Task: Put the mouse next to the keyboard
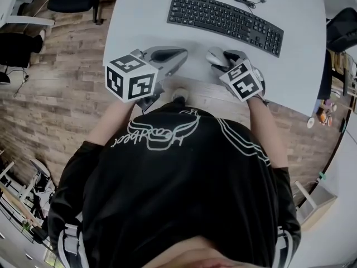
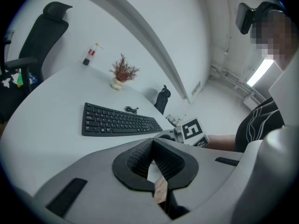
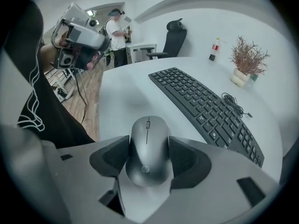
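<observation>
White desk (image 1: 301,66) over a wooden floor (image 1: 61,71), with the person's black shirt (image 1: 178,194) filling the lower part of the head view. The right gripper (image 1: 222,60) sits close to the desk's near edge, and its 2 jaws are closed part-way onto a grey mouse (image 1: 215,56). In the right gripper view (image 3: 147,158) the dark pads (image 3: 184,160) press against both sides of the mouse (image 3: 148,143), whose nose points straight ahead of the jaws. Whether the mouse rests on the desk or is lifted off it cannot be told.

A black keyboard (image 1: 226,21) lies ahead of this gripper and off to its right (image 3: 205,108), well apart from the mouse. Past its far end are a coiled cable (image 1: 245,1), a potted dry plant (image 3: 247,59) and a small bottle (image 3: 215,49).

To the left of the right gripper, near it, the left gripper (image 1: 177,56) is held over the same desk edge. Its own view shows the jaws (image 2: 152,164) drawn together at the tips with only a thin slit behind them and nothing held, and the keyboard (image 2: 119,120) ahead and slightly left
</observation>
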### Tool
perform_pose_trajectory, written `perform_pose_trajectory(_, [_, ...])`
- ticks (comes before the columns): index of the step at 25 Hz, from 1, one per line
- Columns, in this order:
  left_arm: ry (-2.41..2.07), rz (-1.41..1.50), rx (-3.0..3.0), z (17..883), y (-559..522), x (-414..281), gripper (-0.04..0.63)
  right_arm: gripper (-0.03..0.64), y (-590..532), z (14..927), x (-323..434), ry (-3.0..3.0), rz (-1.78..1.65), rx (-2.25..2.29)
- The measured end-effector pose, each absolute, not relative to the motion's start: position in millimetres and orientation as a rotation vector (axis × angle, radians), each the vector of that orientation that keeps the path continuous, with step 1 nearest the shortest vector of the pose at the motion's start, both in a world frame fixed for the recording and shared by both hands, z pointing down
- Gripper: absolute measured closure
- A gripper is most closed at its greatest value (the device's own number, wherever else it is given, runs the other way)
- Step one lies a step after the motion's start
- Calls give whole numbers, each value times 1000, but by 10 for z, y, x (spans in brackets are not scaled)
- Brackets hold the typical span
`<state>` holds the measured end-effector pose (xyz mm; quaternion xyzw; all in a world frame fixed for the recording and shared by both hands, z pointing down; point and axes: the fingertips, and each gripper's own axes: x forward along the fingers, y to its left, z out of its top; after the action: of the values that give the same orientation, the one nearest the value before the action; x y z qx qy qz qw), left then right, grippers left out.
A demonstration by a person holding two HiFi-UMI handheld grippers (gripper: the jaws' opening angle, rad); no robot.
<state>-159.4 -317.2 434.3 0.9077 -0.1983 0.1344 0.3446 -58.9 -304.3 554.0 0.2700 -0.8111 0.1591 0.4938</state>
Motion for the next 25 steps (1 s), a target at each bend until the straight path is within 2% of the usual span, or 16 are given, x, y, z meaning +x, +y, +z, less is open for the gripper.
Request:
perform_pose_trajectory(10, [-471,389,2393,4263,-3058,-1488,589,365,-3018,5421,-393,-1986,399,811])
perform_pose_trajectory(25, [-393,426,2466,4027,-2884,-954,589,365,-3053,4704,238,-2050,338,1102])
